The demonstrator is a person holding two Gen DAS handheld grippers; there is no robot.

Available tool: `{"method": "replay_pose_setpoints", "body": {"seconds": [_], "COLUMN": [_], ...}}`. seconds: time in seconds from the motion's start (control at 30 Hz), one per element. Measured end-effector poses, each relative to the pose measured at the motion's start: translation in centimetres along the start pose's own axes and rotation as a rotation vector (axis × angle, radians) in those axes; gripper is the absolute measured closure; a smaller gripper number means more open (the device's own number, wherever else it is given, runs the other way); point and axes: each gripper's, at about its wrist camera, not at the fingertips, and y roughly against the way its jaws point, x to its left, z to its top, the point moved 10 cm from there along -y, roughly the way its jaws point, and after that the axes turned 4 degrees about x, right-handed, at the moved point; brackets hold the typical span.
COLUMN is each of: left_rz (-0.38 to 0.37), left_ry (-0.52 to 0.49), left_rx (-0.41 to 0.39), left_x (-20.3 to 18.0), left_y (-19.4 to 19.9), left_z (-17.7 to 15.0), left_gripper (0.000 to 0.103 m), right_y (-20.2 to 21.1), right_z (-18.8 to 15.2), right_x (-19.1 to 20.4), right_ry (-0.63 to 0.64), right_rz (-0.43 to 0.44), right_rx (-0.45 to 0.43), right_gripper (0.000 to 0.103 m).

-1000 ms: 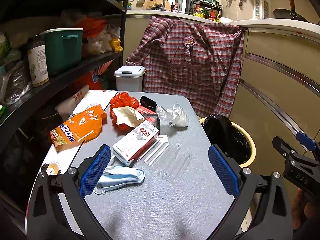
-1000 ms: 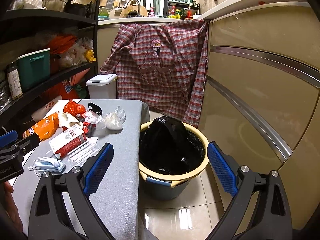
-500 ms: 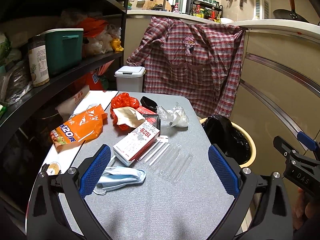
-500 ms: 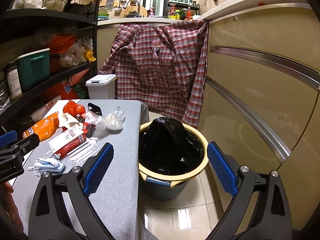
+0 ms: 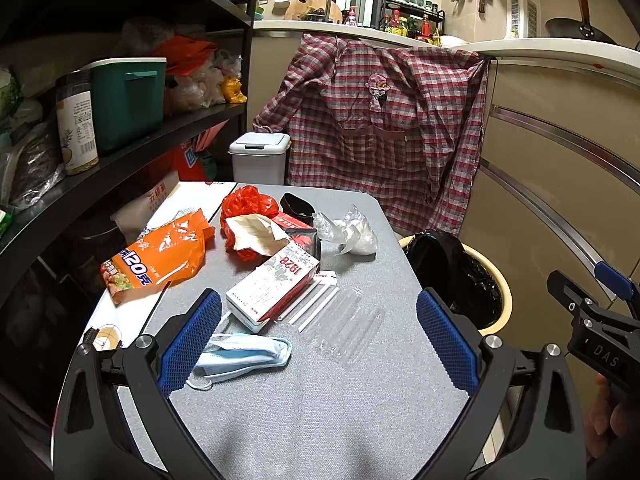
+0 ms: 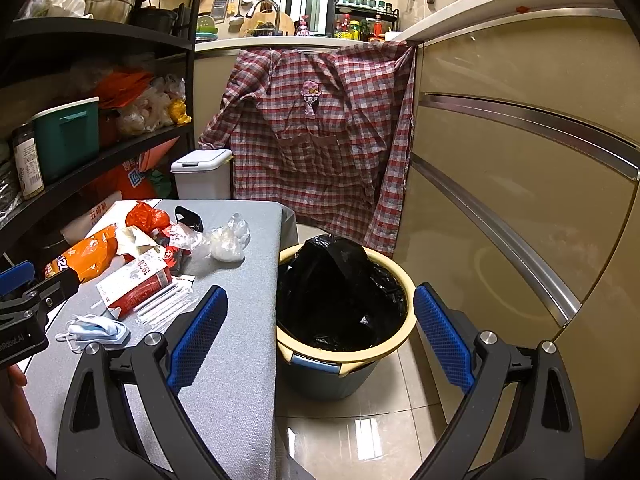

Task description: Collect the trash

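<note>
Kitchen shelves and a checked shirt (image 5: 384,128) fill the back of the room, and in front of us stands a grey table (image 5: 320,400) covered in trash. Our landmark is the bucket (image 6: 344,344) with the black bag inside, on the floor just beside the table's edge. Farthest from the bucket lies an orange snack bag (image 5: 158,256). Nearer to it sit a red and white box (image 5: 276,288), a few white straws (image 5: 316,306) touching the box, and a scrunched clear bag (image 5: 352,234). A blue face mask (image 5: 244,354) lies on the table too, close to our left gripper (image 5: 318,340). That gripper is spread wide and holds nothing. Our right gripper (image 6: 316,332) is also wide and holds nothing, and it hangs over the bucket side. We think nothing has gone into the bucket yet. The mask looks like the easy first pick. We should come down with one finger on each side of it, squeeze in the bunched middle so the loops do not slip, then lift it clear of the box before we carry it to the bucket.
</note>
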Motion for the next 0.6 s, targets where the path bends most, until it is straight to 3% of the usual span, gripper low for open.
{"method": "replay_pose_setpoints", "body": {"seconds": [0.6], "left_rz": [0.0], "left_ry": [0.002], "left_rx": [0.0], "left_x": [-0.04], "left_y": [0.02], "left_z": [-0.02], "left_gripper": [0.008], "right_y": [0.1], "right_z": [0.06], "right_x": [0.12], "right_ry": [0.006], "right_rz": [0.0], "right_rx": [-0.004], "right_gripper": [0.014]}}
